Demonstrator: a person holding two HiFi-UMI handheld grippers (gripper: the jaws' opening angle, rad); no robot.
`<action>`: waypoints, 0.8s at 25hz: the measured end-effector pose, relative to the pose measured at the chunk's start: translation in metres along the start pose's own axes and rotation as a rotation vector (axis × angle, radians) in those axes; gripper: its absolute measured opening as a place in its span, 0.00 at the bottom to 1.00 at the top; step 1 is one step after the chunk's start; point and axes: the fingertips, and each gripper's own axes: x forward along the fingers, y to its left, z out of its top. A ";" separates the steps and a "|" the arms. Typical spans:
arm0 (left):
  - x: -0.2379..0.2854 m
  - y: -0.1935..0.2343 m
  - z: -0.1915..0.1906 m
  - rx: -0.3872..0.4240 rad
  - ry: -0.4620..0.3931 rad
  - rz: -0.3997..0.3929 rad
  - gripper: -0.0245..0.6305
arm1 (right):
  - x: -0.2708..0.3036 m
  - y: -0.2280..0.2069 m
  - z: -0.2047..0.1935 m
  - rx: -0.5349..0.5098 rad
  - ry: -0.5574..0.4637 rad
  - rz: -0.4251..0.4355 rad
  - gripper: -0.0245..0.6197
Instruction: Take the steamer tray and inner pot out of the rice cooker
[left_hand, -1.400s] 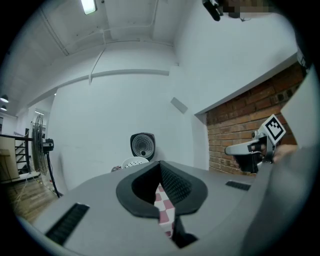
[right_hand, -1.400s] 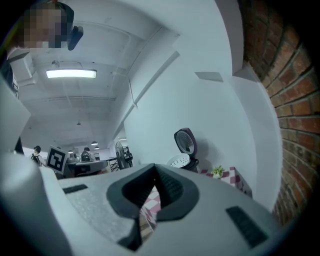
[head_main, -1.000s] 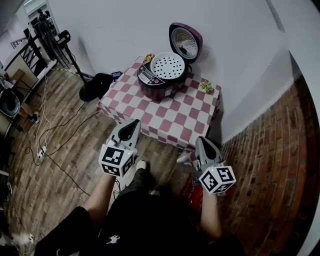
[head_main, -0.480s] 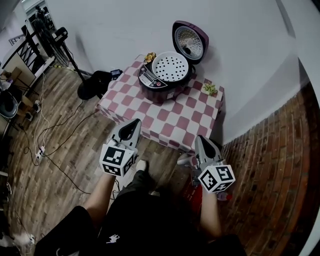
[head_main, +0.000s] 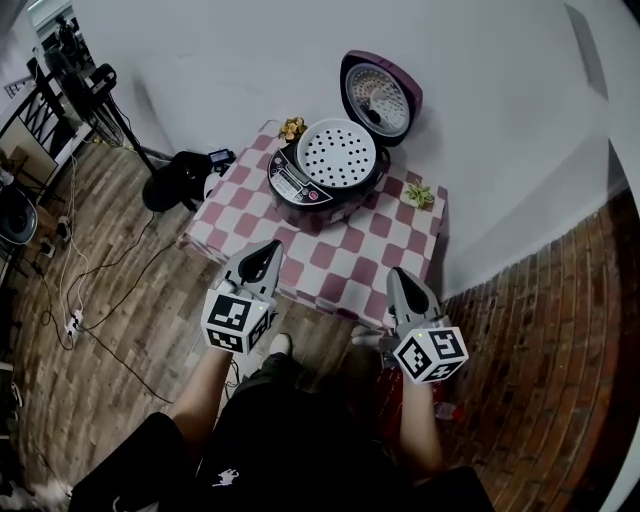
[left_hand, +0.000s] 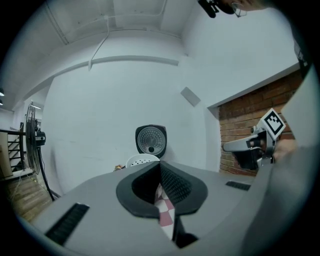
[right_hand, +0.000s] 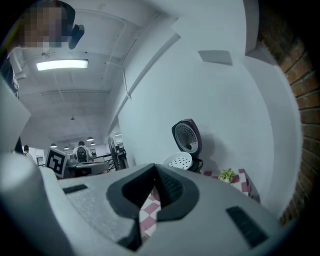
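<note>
Our left claw (head_main: 267, 250) and right claw (head_main: 400, 277) were pressed together, empty; unopened, we'd likely just bump the steamer tray (head_main: 338, 155).

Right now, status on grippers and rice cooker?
Left gripper and right gripper shut, empty, short of the rice cooker. Lid up, steamer tray seated in it. Small plant beside it, not blocking.

One rice cooker (head_main: 300, 188), one steamer tray (head_main: 338, 155), one checkered table (head_main: 340, 250), two small plants (head_main: 293, 128) (head_main: 418, 194), two grippers: left (head_main: 268, 248), right (head_main: 396, 274).
</note>
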 end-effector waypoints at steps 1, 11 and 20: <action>0.007 0.004 0.000 -0.003 0.002 -0.006 0.04 | 0.007 -0.002 0.002 -0.004 0.003 -0.005 0.04; 0.069 0.065 0.006 -0.062 0.013 -0.066 0.04 | 0.082 -0.026 0.014 0.000 0.022 -0.074 0.04; 0.117 0.111 0.011 -0.032 0.010 -0.128 0.04 | 0.142 -0.031 0.034 -0.025 0.006 -0.113 0.04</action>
